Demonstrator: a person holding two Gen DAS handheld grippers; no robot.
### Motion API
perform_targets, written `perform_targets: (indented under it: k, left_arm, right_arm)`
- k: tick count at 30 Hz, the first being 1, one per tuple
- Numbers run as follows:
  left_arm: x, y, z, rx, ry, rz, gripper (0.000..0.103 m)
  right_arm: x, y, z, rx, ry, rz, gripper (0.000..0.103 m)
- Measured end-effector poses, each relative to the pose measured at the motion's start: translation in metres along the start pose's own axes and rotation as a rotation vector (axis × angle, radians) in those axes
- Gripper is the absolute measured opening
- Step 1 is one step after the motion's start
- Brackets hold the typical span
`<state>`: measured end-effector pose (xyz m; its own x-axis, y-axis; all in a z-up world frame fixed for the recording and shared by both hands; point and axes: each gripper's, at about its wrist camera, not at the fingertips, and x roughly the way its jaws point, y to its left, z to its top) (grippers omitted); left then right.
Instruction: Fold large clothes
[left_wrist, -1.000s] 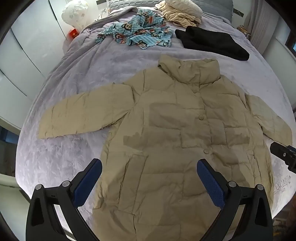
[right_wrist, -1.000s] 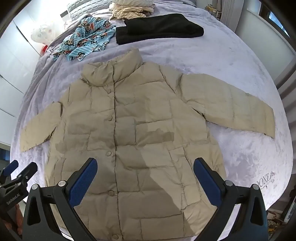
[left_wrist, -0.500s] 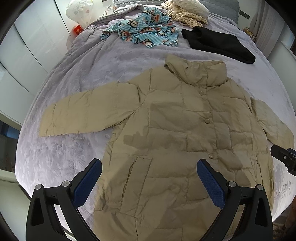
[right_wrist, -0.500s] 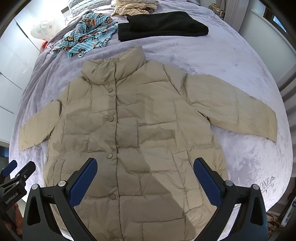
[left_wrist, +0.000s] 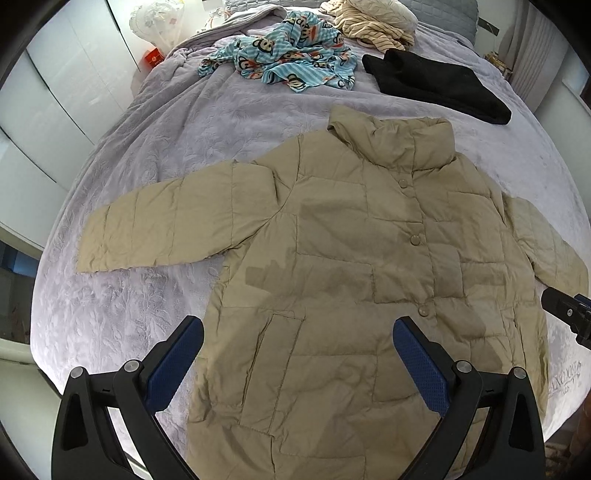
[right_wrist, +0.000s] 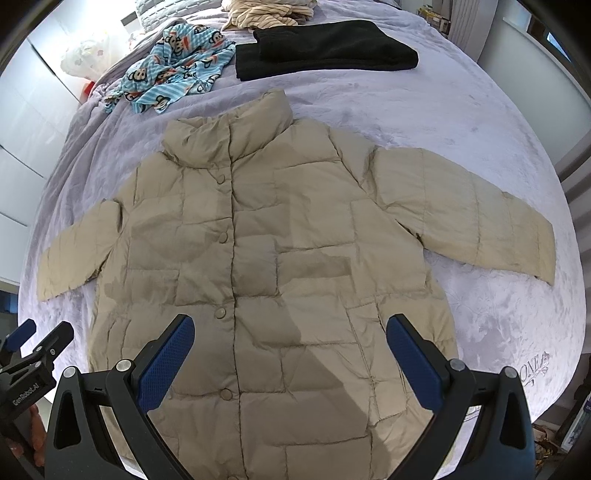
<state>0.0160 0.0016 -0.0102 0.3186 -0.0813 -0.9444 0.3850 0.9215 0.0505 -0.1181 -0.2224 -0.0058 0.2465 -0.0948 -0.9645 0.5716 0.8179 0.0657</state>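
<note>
Left wrist view is showing the beige puffer jacket (left_wrist: 354, 266) lying flat and buttoned, front side up, on the lilac bedspread (left_wrist: 155, 155), with its hem running out of frame behind the tongs and the far cuff partly cut off by the right gripper (left_wrist: 567, 317) poking in at the edge. The left gripper (left_wrist: 297, 354) is hovering above the lower jacket with its blue pads spread wide, holding nothing. Right wrist view is showing the right tongs (right_wrist: 290, 350) likewise gaping and empty over the lower front, the bottom hem hidden under them. Beyond the collar, a monkey-print garment (right_wrist: 177, 62), a folded black garment (right_wrist: 325, 48) and a striped cream pile (left_wrist: 373, 22) are lying; the pile is partly cropped at the top. Embroidered lettering (right_wrist: 532, 365) on the bedspread is being distorted and is unreadable.
</note>
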Motion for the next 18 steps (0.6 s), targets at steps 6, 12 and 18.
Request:
perform_targets:
  k: [6,12,18]
  left_arm:
    - [0.0004,0.0003,-0.0003,0.002,0.003,0.001,0.102]
    - [0.0005,0.0005,0.0001,0.001,0.002,0.001,0.102]
    - [0.0006,0.0006,-0.0003,0.001,0.002,0.001,0.102]
  right_arm:
    - [0.0005,-0.0004,0.0002,0.000,0.000,0.000,0.103]
    - [0.0004,-0.0009,0.0004,-0.001,0.000,0.001,0.103]
    - [0.0005,-0.0009,0.0005,-0.001,0.000,0.001,0.103]
